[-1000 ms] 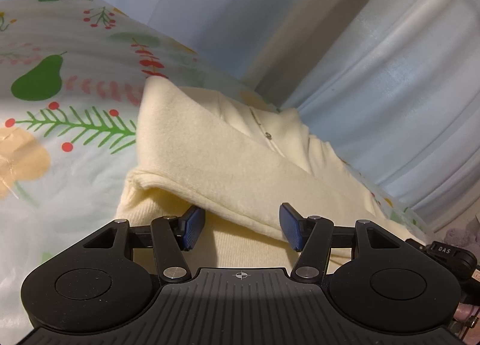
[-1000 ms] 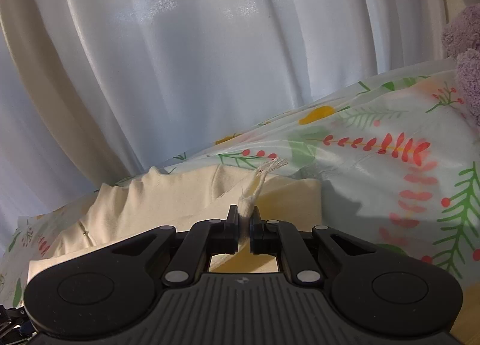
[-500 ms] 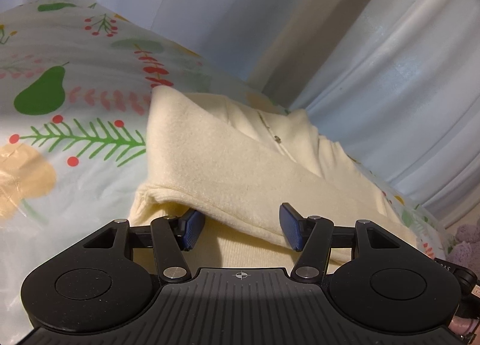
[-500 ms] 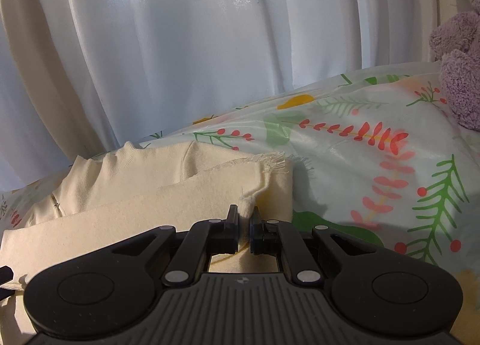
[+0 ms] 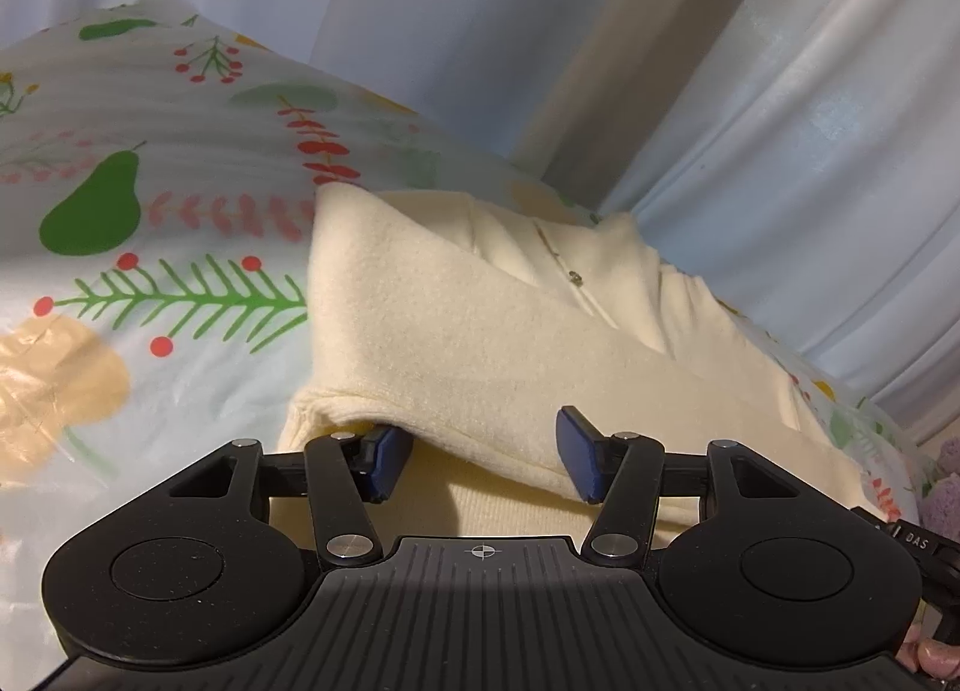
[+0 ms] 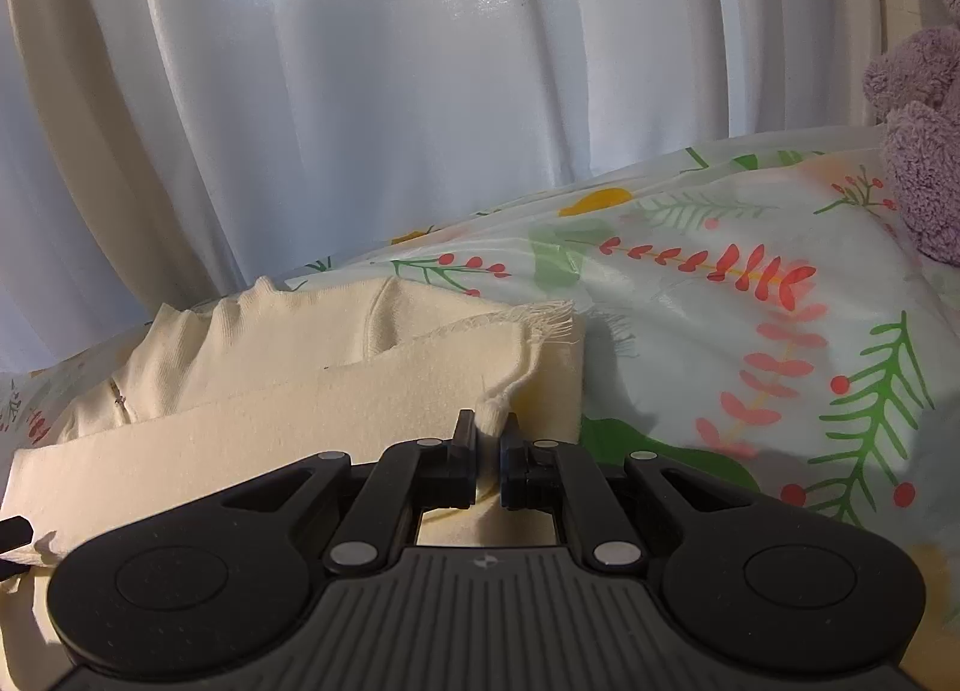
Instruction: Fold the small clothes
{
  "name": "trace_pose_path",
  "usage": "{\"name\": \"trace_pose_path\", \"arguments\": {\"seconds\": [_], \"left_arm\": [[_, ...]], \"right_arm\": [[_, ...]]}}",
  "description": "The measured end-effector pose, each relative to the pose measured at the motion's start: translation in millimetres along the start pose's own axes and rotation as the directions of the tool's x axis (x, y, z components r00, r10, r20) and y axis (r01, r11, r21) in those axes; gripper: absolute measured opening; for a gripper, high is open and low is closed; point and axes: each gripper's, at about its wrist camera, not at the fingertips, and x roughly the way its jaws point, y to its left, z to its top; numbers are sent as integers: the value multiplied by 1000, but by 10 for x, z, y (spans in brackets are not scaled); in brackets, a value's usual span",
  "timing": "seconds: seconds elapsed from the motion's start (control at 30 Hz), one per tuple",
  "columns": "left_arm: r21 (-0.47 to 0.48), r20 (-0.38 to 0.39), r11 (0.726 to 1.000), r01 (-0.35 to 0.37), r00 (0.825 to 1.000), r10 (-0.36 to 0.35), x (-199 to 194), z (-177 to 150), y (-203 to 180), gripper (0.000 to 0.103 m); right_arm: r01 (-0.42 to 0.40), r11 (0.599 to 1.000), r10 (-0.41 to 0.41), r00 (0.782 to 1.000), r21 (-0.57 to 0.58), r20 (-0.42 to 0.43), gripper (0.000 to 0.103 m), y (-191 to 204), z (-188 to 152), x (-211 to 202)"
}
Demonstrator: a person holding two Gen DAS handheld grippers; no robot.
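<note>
The right gripper (image 6: 492, 439) has its fingers (image 6: 463, 451) pressed together on a pinched bit of the cream garment (image 6: 300, 391), near its frayed corner. The left gripper (image 5: 483, 451) has its blue fingers (image 5: 577, 454) spread wide apart and grasps nothing; a folded flap of the cream garment (image 5: 480, 331) lies between and over them. The garment rests on a tablecloth (image 5: 150, 211) printed with pears, berries and branches, close to the far edge of the table. White curtains (image 6: 390, 90) hang behind, and a purple plush toy (image 6: 918, 150) sits at the right edge.
</note>
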Motion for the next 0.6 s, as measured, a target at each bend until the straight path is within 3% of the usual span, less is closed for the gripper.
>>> {"name": "trace_pose_path", "arguments": {"seconds": [0.17,0.3,0.4,0.5,0.6], "left_arm": [[-24,-3,1000,-8,1000,8,-5,64,77,57],[-72,-29,997,42,999,-44,-47,82,164,57],[-99,-60,990,103,992,-109,-39,71,174,57],[-125,-89,980,155,982,-167,31,44,123,57],[-119,-88,980,161,981,-172,83,39,35,57]], "right_arm": [[0,1000,0,1000,17,-26,6,-34,34,4],[-14,992,20,998,127,-52,14,-158,92,-157],[-93,970,112,991,225,-72,19,-229,68,-302],[-219,923,265,958,317,-109,30,-203,-25,-311],[-249,879,338,927,408,-162,33,-172,-113,-155]]}}
